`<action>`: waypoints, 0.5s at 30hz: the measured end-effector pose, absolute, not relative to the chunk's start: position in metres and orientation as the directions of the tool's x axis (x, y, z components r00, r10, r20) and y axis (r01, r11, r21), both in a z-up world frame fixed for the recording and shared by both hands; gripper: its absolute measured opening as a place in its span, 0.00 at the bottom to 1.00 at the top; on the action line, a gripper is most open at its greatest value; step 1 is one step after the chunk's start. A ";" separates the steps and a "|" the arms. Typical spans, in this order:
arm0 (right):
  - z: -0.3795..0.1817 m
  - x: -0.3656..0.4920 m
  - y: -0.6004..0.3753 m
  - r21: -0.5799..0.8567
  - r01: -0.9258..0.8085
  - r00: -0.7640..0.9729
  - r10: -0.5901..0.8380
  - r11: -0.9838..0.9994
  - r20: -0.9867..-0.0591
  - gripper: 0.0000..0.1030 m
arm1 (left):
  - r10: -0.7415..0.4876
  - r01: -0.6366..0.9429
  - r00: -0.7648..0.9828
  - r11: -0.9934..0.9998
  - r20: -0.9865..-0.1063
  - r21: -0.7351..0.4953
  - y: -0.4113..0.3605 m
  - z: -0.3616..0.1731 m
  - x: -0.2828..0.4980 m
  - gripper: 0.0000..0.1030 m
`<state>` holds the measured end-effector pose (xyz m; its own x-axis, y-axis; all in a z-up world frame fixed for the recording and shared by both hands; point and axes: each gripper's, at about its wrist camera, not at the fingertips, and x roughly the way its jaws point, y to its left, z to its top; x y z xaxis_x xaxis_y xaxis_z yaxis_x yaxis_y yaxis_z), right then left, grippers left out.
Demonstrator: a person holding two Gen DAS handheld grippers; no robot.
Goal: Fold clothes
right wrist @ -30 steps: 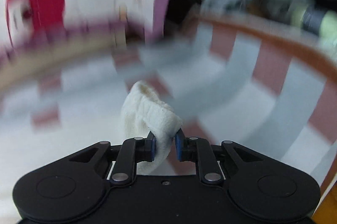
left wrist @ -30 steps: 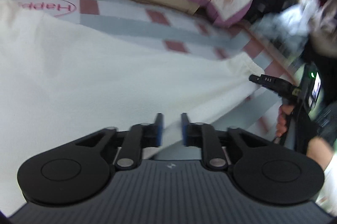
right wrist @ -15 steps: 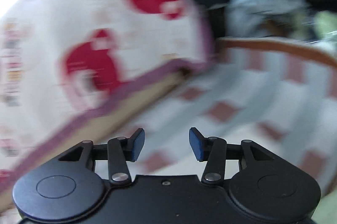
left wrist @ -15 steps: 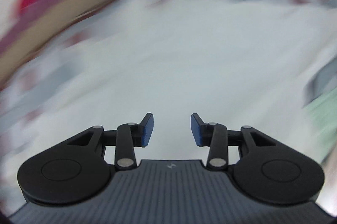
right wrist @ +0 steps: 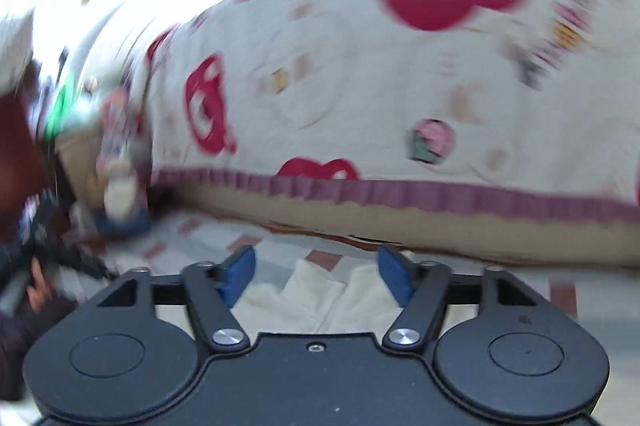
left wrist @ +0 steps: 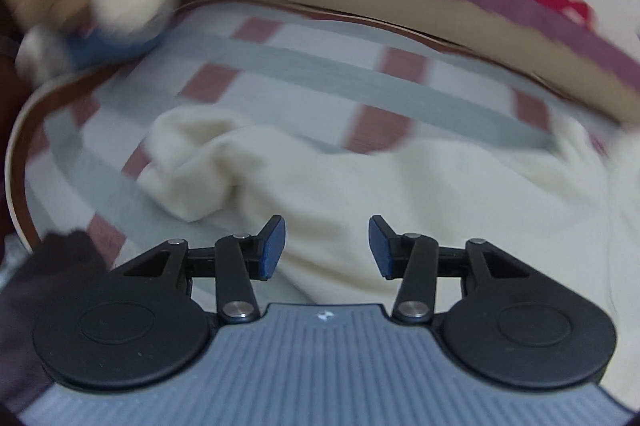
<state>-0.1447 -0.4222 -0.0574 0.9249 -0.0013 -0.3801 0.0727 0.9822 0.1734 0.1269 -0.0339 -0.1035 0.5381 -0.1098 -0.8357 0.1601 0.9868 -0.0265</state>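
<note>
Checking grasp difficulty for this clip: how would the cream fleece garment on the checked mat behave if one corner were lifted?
The cream fleece garment would probably hang limp; it already lies in soft bunched folds. Its fuzzy, thick surface suggests the pads would hold it without slipping. It looks bulky yet light, so the rest would likely drag across the checked mat.

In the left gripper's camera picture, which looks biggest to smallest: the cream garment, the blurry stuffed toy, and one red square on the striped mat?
1. Cream garment, filling the lower middle.
2. Stuffed toy, blurred, upper left.
3. Red square on the striped mat.
The garment lies nearer the camera, which exaggerates its lead.
</note>
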 end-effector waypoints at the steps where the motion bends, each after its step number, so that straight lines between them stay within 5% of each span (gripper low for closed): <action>1: -0.060 -0.133 -0.411 0.140 0.060 0.917 0.001 0.988 -0.399 0.72 | -0.128 0.145 0.541 0.988 -0.831 -0.058 -0.020 -0.113 0.131 0.44; 3: -0.066 -0.107 -0.396 0.119 0.002 0.884 0.054 0.993 -0.465 0.52 | -0.164 0.112 0.548 0.986 -0.820 -0.123 0.002 -0.131 0.137 0.44; 4: -0.071 -0.091 -0.388 0.136 -0.032 0.852 0.098 0.990 -0.514 0.11 | -0.176 0.083 0.558 0.984 -0.811 -0.157 0.012 -0.138 0.139 0.44; 5: -0.076 -0.074 -0.381 0.154 -0.065 0.817 0.141 0.986 -0.559 0.05 | -0.188 0.055 0.569 0.980 -0.801 -0.191 0.023 -0.146 0.142 0.44; 8: -0.093 -0.039 -0.351 0.132 -0.111 0.785 0.168 0.985 -0.596 0.08 | -0.209 -0.047 0.603 0.954 -0.770 -0.297 0.048 -0.164 0.145 0.44; 11: -0.114 -0.003 -0.318 0.227 -0.098 0.747 0.222 0.969 -0.626 0.10 | -0.177 -0.049 0.624 0.963 -0.761 -0.264 0.047 -0.177 0.146 0.46; 15: -0.138 0.005 -0.264 0.205 -0.204 0.673 0.289 0.957 -0.681 0.11 | -0.343 -0.018 0.606 0.896 -0.718 -0.443 0.047 -0.197 0.147 0.48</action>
<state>0.0048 -0.2637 -0.1377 0.6732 0.2890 -0.6806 -0.2039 0.9573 0.2048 0.1472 0.0466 -0.1973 0.6056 -0.3433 -0.7179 -0.0176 0.8962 -0.4433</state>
